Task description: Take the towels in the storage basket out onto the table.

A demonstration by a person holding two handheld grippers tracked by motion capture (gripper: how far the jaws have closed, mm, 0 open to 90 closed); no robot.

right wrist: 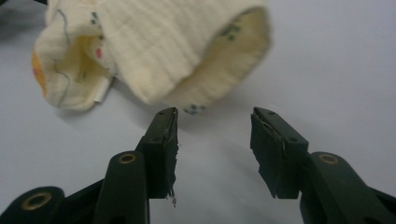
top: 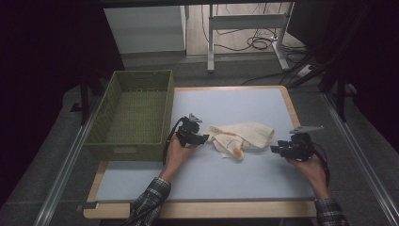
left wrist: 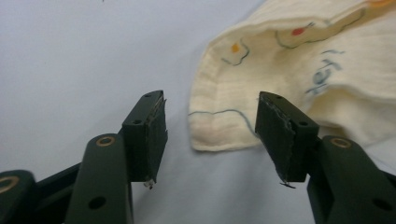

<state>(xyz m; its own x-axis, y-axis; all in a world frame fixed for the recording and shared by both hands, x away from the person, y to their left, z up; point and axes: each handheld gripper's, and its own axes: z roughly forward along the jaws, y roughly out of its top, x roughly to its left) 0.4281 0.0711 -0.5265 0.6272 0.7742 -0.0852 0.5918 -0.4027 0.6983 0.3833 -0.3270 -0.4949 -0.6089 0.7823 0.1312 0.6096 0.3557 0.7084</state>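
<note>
A crumpled cream cloth (top: 240, 136) with small coloured prints lies in the middle of the pale blue table top (top: 235, 103). My left gripper (top: 203, 138) is at the cloth's left end, open, its jaws on either side of a folded corner of the cloth (left wrist: 224, 126) without closing on it. My right gripper (top: 274, 149) is just off the cloth's right end, open, with bare table between its jaws and the rolled edge of the cloth (right wrist: 187, 60) a short way ahead.
An empty green woven basket (top: 136, 113) stands on the table's left side, close behind my left hand. The table has a wooden rim (top: 291, 108). Beyond the far edge are metal legs and cables on the floor (top: 254, 42).
</note>
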